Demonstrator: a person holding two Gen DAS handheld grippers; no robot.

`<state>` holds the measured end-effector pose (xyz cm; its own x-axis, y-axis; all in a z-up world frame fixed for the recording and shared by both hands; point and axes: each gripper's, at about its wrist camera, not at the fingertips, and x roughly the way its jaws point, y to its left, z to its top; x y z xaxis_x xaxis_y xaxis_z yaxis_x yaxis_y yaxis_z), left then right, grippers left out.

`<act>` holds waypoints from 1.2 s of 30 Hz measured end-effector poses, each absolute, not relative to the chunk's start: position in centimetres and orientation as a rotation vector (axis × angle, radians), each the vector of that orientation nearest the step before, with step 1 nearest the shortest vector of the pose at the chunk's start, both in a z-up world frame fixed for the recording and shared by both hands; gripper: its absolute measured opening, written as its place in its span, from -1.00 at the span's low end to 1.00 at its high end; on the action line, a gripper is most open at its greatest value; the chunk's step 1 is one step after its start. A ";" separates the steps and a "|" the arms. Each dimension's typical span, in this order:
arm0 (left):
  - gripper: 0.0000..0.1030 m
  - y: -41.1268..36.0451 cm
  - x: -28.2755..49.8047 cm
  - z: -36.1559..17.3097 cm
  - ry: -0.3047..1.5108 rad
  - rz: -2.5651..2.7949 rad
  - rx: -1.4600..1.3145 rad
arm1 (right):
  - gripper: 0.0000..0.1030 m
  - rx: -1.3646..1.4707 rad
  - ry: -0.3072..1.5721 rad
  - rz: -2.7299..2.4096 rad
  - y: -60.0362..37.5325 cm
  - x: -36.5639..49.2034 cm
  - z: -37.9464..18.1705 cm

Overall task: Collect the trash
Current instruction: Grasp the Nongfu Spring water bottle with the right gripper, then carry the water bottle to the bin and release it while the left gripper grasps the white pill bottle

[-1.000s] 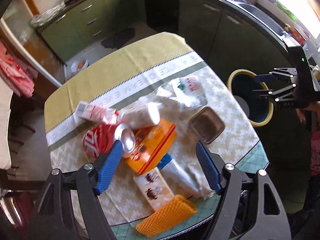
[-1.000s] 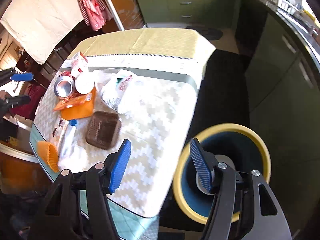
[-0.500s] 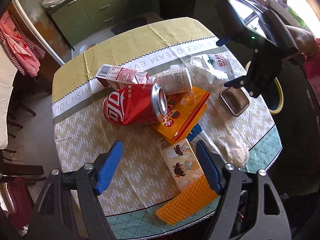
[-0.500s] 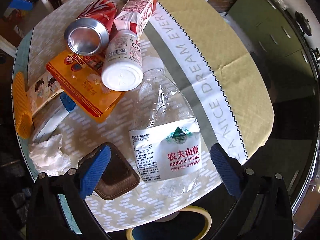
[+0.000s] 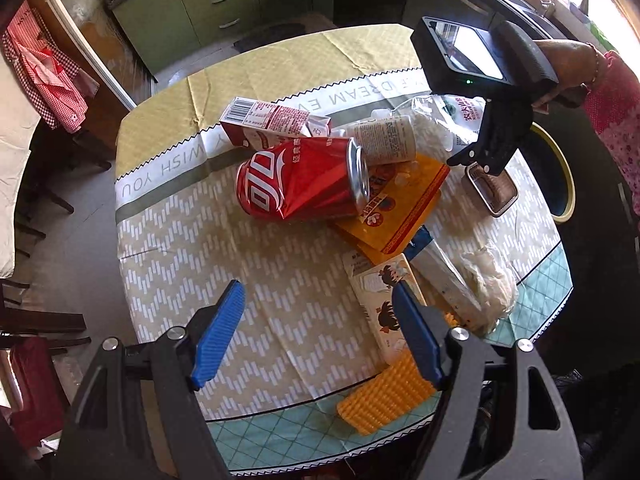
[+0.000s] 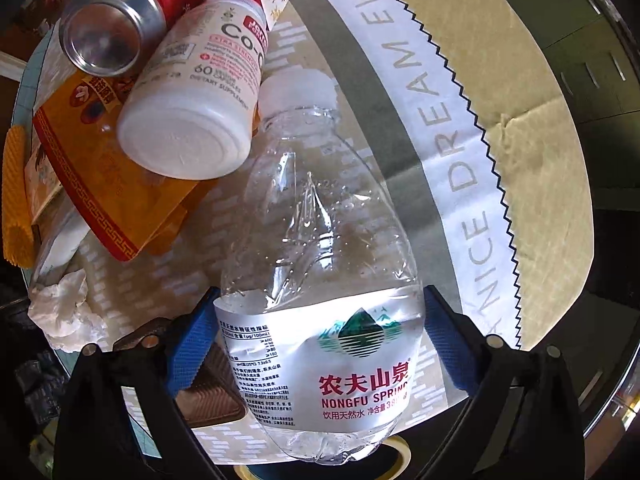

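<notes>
Right tongs (image 6: 318, 344) now down around water bottle (image 6: 320, 264), pads spread alongside label, not yet pinching; my left tongs (image 5: 320, 332) hover spread, empty.

Soda can (image 5: 304, 178) lying on its side mid-table (image 5: 200, 248), milk carton (image 5: 272, 120) behind it, supplement bottle (image 5: 384, 140) to its right, snack pouch (image 5: 396, 208) partly under both. Water bottle (image 6: 320, 280) lying right of the supplement bottle, flanked by right gripper (image 6: 320, 350) fingers. Nearer the table edge, a crumpled tissue (image 5: 488, 276) right of a small cartoon carton (image 5: 384, 300).
</notes>
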<state>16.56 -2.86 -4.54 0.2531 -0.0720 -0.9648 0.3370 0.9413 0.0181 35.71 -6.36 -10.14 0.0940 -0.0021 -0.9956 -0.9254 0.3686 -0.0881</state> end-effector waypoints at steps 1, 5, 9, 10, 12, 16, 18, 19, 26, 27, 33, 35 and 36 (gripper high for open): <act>0.40 -2.8 16.8 -4.7 1.289 -0.279 0.235 | 0.70 -0.931 1.299 0.880 -6.4 36.1 -10.1; 0.41 -2.9 17.9 -5.2 1.291 -0.284 0.234 | 0.69 -0.861 1.314 0.851 -7.4 37.1 -10.3; 0.42 -2.8 19.8 -5.9 1.296 -0.285 0.210 | 0.69 -0.806 1.293 0.834 -8.0 38.2 -9.7; 0.42 -2.7 20.4 -6.2 1.303 -0.286 0.200 | 0.69 -0.794 1.287 0.830 -7.9 38.5 -9.6; 0.45 -2.7 21.5 -6.7 1.322 -0.286 0.181 | 0.69 -0.778 1.280 0.815 -9.3 39.1 -9.1; 0.46 -3.3 23.7 -7.5 1.351 -0.286 0.171 | 0.69 -0.760 1.272 0.790 -10.4 40.1 -8.5; 0.47 -4.2 24.6 -7.4 1.349 -0.294 0.192 | 0.69 -0.751 1.268 0.783 -10.7 40.5 -8.4; 0.48 -4.8 25.0 -7.3 1.343 -0.301 0.207 | 0.69 -0.747 1.267 0.779 -10.9 40.5 -8.4; 0.50 -9.3 28.5 -6.9 1.318 -0.378 0.331 | 0.69 -0.686 1.263 0.740 -14.2 41.7 -8.9; 0.50 -9.7 29.1 -7.1 1.324 -0.378 0.334 | 0.69 -0.673 1.262 0.735 -14.6 41.9 -8.8; 0.50 -11.5 32.3 -8.8 1.384 -0.331 0.266 | 0.69 -0.612 1.244 0.708 -16.0 41.9 -9.0; 0.50 -12.0 33.1 -9.3 1.400 -0.315 0.253 | 0.69 -0.595 1.235 0.698 -16.9 41.9 -8.9; 0.50 -12.4 33.4 -9.6 1.409 -0.315 0.249 | 0.69 -0.585 1.231 0.696 -17.3 41.9 -8.7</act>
<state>33.40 -12.39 -9.60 0.1315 -0.0680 -0.9890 0.3602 0.9327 -0.0163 41.92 -17.30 -8.71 0.1807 0.1596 -0.9705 -0.7494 0.6614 -0.0308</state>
